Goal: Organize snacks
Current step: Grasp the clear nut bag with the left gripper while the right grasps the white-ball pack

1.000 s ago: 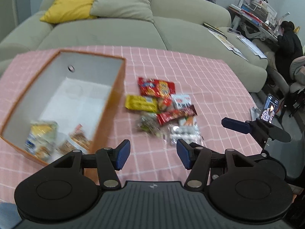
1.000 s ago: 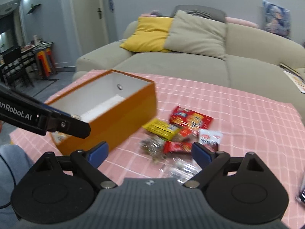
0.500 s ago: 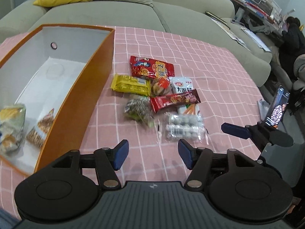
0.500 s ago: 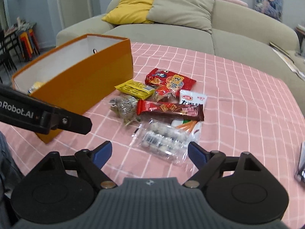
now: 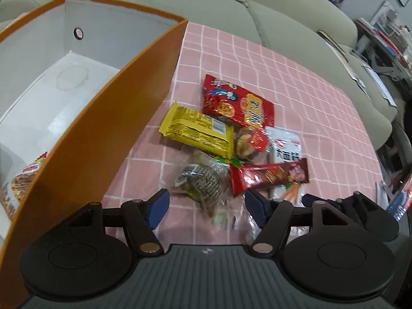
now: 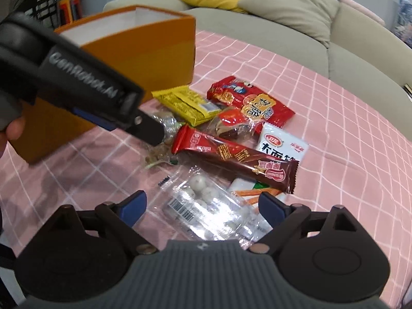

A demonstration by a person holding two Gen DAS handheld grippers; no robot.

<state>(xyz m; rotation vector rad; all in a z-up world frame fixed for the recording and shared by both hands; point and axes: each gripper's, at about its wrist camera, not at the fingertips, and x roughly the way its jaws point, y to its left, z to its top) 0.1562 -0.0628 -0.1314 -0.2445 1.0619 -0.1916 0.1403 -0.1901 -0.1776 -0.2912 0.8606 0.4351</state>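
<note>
Orange box [image 5: 85, 139], white inside, at 9 o'clock of pink checked cloth [image 5: 303, 97]; few packets in its near end. Snack pile at centre, just right of box: yellow pack [image 5: 198, 128], red bag [image 5: 237, 103], clear crumpled packet [image 5: 203, 182], red-brown bar [image 5: 270, 177]. Left gripper [image 5: 207, 204] over crumpled packet, jaws wide, just been opening, pads touch nothing. Right gripper [image 6: 202, 206] at 5 o'clock of pile over clear bag of white balls [image 6: 206, 203], jaws wide, just been opening, no grip.

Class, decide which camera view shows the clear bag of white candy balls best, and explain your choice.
The right wrist view: the clear bag of white candy balls lies whole, barcode visible, in front of the open right gripper. The left wrist view shows only a blurred edge beside its finger.
</note>
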